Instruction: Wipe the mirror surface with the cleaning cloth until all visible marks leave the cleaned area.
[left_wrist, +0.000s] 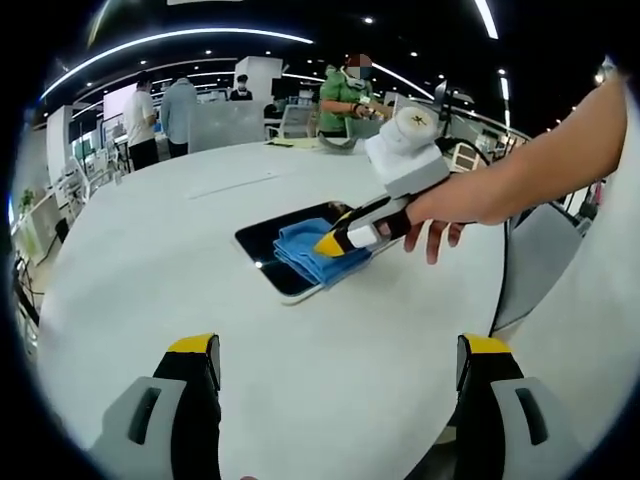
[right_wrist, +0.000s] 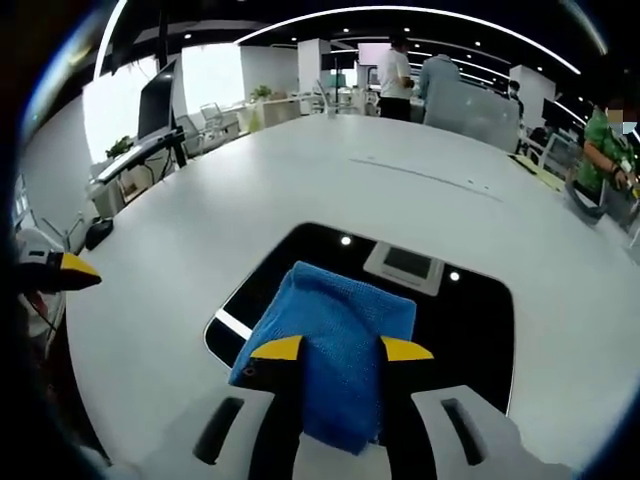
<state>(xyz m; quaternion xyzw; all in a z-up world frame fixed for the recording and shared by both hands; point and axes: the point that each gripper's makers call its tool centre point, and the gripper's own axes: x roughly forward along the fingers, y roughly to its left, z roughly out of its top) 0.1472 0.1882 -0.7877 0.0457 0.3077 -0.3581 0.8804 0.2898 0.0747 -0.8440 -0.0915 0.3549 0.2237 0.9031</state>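
Blue microfibre cleaning cloth (right_wrist: 335, 350) lies folded on the mirror (right_wrist: 470, 320), a dark rounded-corner panel flat on the white desk (right_wrist: 200, 210). The right gripper (right_wrist: 340, 349) has its jaws clenched on the cloth's near edge, pressing it onto the glass; seen from the left gripper view it (left_wrist: 350, 238) sits over the cloth (left_wrist: 310, 250) on the mirror (left_wrist: 290, 222). The left gripper (left_wrist: 340, 365) hovers over the desk well short of the mirror, jaws released and holding nothing.

Risks, as I judge them: the mirror is not braced, so a hard stroke could slide it across the desk. The yellow jaw tips could scrape the glass if the cloth bunches or slips out. Marks under the cloth are hidden, so stopping early is possible.
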